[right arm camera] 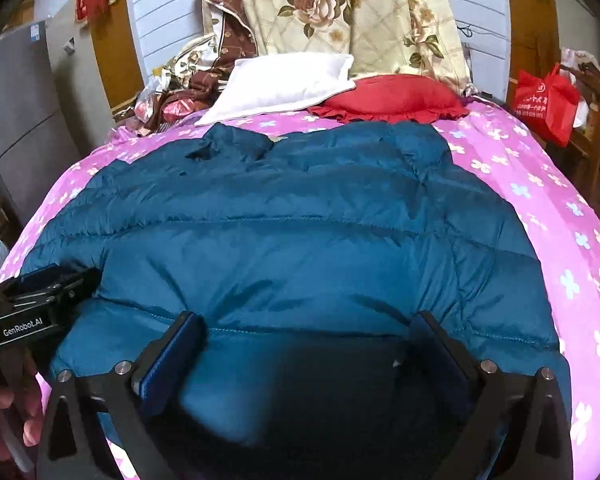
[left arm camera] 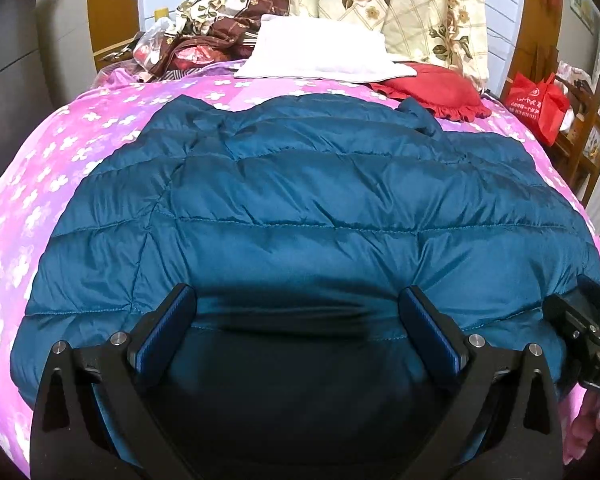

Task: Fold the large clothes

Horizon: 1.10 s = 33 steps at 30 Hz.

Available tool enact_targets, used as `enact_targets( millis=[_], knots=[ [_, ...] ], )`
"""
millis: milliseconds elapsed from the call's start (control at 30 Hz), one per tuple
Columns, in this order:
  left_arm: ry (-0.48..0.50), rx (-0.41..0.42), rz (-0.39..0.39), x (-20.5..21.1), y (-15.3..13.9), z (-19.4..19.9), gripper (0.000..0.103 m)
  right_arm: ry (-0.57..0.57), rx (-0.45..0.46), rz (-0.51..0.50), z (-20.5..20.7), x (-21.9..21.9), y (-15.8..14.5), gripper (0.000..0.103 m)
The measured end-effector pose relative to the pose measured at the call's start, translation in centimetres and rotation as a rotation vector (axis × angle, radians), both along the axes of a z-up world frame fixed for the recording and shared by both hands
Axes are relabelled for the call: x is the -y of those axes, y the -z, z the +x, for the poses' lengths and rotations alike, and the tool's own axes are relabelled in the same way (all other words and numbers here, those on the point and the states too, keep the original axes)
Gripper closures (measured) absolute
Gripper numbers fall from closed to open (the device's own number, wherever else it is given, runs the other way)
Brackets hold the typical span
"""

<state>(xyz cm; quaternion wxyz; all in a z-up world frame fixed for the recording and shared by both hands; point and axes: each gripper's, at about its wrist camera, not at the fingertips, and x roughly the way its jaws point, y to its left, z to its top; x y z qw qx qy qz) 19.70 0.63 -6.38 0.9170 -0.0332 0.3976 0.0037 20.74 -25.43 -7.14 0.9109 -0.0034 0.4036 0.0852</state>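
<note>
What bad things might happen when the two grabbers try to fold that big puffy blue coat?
The puffy teal quilted jacket looks slick and thick, so it may slip from the open left gripper or the open right gripper. Both hover close together over the near hem, so they might bump. A far fold could push into the red ruffled cushion.

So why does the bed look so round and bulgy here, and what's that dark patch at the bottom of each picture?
Left wrist view: the fisheye lens bends the pink bedspread into a dome, and the open left claw throws a dark shadow on the blue jacket. Right wrist view: same bulge, shadow under the open right claw, some blur there, and black corners from the lens rim.
</note>
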Motion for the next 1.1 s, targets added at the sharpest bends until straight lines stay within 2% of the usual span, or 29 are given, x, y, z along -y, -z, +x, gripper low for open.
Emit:
enact_targets(
  millis=[133, 267, 333, 367, 433, 500, 567, 700, 767, 800, 867, 900, 933, 967, 1000, 1033, 1100],
  knots=[
    [-0.001, -0.005, -0.006, -0.1, 0.0, 0.0, 0.001, 0.023, -0.004, 0.009, -0.1, 0.1, -0.8, 0.000],
    [-0.001, -0.007, -0.006, -0.1, 0.0, 0.1, 0.001, 0.005, 0.072, 0.061, -1.2, -0.1, -2.3, 0.001],
    [-0.002, -0.004, -0.007, -0.1, -0.3, -0.1, 0.001, -0.008, 0.041, 0.040, -0.8, -0.5, -1.7, 0.001],
    [-0.003, 0.000, -0.011, -0.2, -0.6, -0.2, 0.001, -0.002, -0.013, 0.002, -0.1, -0.7, -0.6, 0.000],
    [-0.011, 0.025, -0.031, -0.9, -2.0, -0.2, 0.001, 0.003, -0.005, -0.020, -0.1, -0.6, 0.1, 0.000],
    [-0.055, 0.093, -0.071, -3.4, -4.2, -0.2, 0.001, 0.001, -0.006, -0.010, -0.1, -0.4, 0.0, 0.000],
    [-0.104, 0.109, -0.093, -6.0, -5.2, 0.2, 0.001, -0.002, -0.007, -0.010, -0.1, -0.3, 0.1, 0.000],
    [-0.241, 0.059, -0.152, -13.1, -4.4, 2.8, 0.001, 0.000, -0.001, -0.016, -0.1, -0.2, 0.3, 0.000],
    [-0.259, -0.004, -0.229, -16.1, -2.9, 4.7, 0.001, 0.002, -0.001, -0.018, -0.1, -0.3, 0.4, 0.000],
    [-0.259, -0.028, -0.267, -17.0, -2.1, 5.4, 0.001, 0.002, -0.001, -0.017, -0.1, -0.3, 0.4, 0.000],
    [-0.246, -0.130, -0.366, -18.4, 0.5, 7.3, 0.001, -0.001, 0.000, -0.017, -0.1, -0.3, 0.4, 0.000],
    [-0.217, -0.183, -0.440, -18.8, 2.0, 8.1, 0.001, -0.003, -0.001, -0.016, 0.0, -0.3, 0.4, 0.000],
    [-0.191, -0.204, -0.480, -18.9, 2.5, 8.2, 0.000, -0.004, -0.001, -0.014, 0.0, -0.3, 0.4, 0.000],
    [-0.158, -0.165, -0.460, -18.8, 2.2, 8.3, 0.001, -0.006, -0.001, -0.013, 0.0, -0.2, 0.4, 0.000],
    [-0.100, -0.186, -0.490, -18.4, 2.5, 8.8, 0.001, -0.008, -0.001, -0.012, 0.0, -0.2, 0.4, 0.000],
    [-0.069, -0.168, -0.486, -18.0, 2.2, 8.8, 0.001, -0.009, -0.002, -0.012, 0.0, -0.2, 0.4, 0.000],
    [-0.016, -0.136, -0.528, -17.9, 2.5, 9.1, 0.001, -0.010, 0.000, -0.012, 0.0, -0.2, 0.4, 0.000]
  ],
)
